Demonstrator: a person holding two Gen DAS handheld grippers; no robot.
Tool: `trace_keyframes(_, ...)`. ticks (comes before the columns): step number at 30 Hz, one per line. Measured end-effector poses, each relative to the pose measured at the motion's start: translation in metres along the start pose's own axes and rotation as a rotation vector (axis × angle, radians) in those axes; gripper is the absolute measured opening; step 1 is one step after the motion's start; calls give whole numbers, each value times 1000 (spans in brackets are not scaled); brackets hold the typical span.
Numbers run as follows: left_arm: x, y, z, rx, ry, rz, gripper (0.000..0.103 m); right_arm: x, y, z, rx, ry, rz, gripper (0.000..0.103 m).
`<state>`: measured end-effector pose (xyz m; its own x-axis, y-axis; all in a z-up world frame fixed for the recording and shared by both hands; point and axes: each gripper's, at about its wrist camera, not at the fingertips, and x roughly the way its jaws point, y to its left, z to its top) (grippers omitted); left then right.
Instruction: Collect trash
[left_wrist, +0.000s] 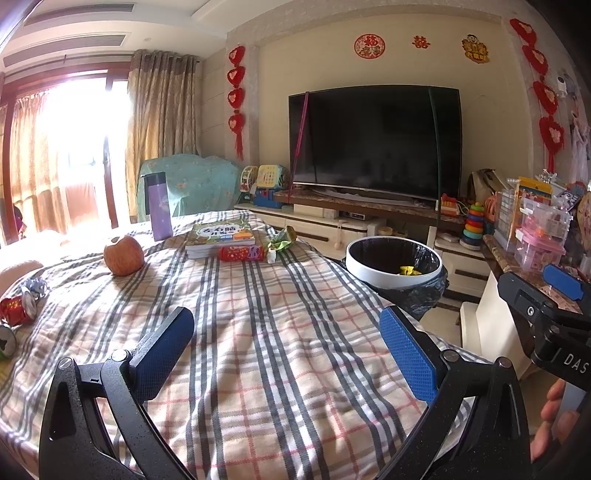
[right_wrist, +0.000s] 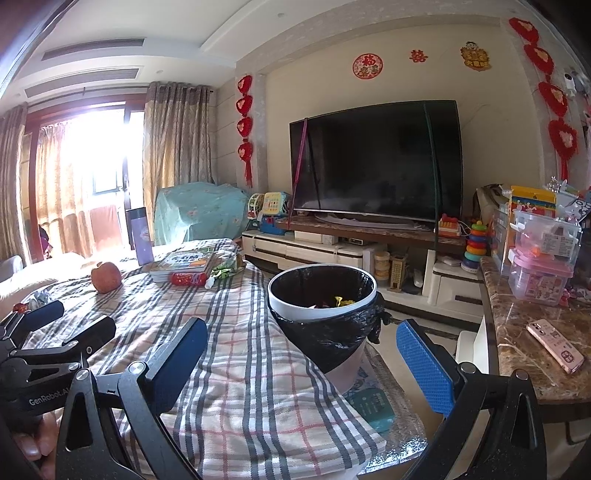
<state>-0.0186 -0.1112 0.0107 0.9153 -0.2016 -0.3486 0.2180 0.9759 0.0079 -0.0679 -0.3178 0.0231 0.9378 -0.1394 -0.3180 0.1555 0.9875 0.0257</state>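
A white trash bin (left_wrist: 391, 275) with a black liner stands past the table's right edge; it also shows in the right wrist view (right_wrist: 291, 310), with yellow scraps inside. On the plaid cloth, a red wrapper (left_wrist: 240, 254), a green crumpled wrapper (left_wrist: 282, 240) and a small white bottle (left_wrist: 271, 256) lie beside the books. Red and silver crumpled wrappers (left_wrist: 18, 302) lie at the left edge. My left gripper (left_wrist: 286, 350) is open and empty over the cloth. My right gripper (right_wrist: 301, 354) is open and empty, just before the bin.
An apple (left_wrist: 123, 255), a purple bottle (left_wrist: 159, 206) and stacked books (left_wrist: 221, 238) sit at the table's far end. A marble counter (right_wrist: 524, 332) with a pink phone (right_wrist: 556, 345) and plastic boxes is at the right. A TV (left_wrist: 375, 142) stands behind.
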Motion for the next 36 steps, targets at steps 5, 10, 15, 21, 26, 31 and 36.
trace_keyframes(5, 3, 1, -2, 0, 6, -3, 103, 1, 0, 0, 2, 1, 2, 103)
trace_keyframes(10, 3, 0, -2, 1, 7, -3, 103, 1, 0, 0, 4, 2, 3, 103)
trace_keyframes(15, 3, -1, -2, 1, 8, -3, 103, 1, 0, 0, 3, 1, 4, 103)
trace_keyframes(21, 6, 1, -5, 5, 12, -4, 103, 3, 3, -2, 6, 3, 8, 103)
trace_keyframes(26, 8, 1, -7, 11, 16, -4, 103, 4, 3, -3, 12, 6, 13, 103)
trace_keyframes(31, 11, 3, -9, 12, 23, -9, 103, 3, 2, -5, 15, 8, 14, 103)
trace_keyframes(36, 13, 2, -10, 16, 29, -11, 103, 3, 2, -4, 15, 7, 14, 103)
